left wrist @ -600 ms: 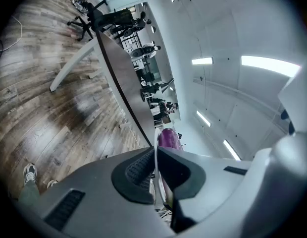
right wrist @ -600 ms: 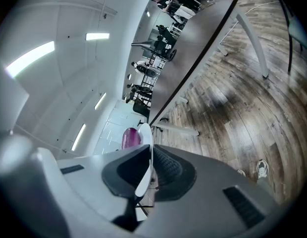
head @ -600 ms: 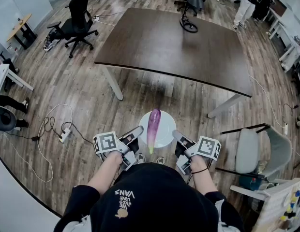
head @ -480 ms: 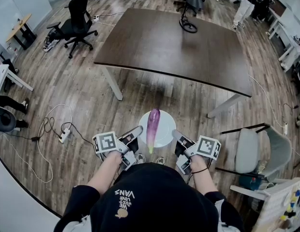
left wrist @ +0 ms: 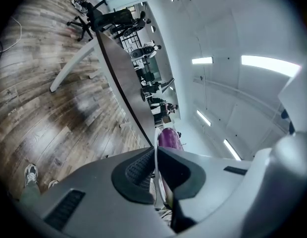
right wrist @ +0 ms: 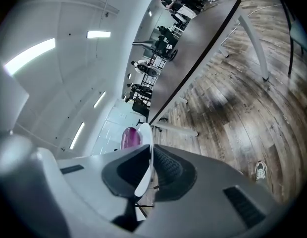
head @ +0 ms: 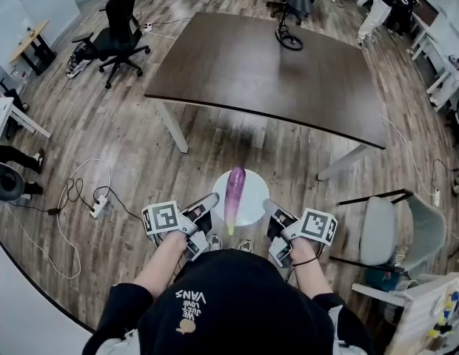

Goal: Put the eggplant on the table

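Well ahead of both pairs of jaws stands a dark brown table (head: 266,72) on white legs, with a black ring-based stand (head: 289,37) near its far edge. Only open plank floor (head: 178,161) lies between the jaws and the table's near edge. Far out past the left jaws is a black office chair (head: 115,32). Nearer on that side, a white power strip (head: 98,207) and looping cables lie on the floor. Just outside the right jaws stands a grey chair (head: 396,231). People (head: 374,9) stand beyond the table. The room is an office with white walls and strip lights overhead.

The left gripper (head: 212,198) and the right gripper (head: 268,205) each pinch the thin rim of a white plate (head: 252,202) from opposite sides, holding it above the floor. The eggplant (head: 235,189) lies lengthwise on that plate, midway between the two pairs of jaws and touching neither. Its purple end points toward the table and its green stem end points back at the person.
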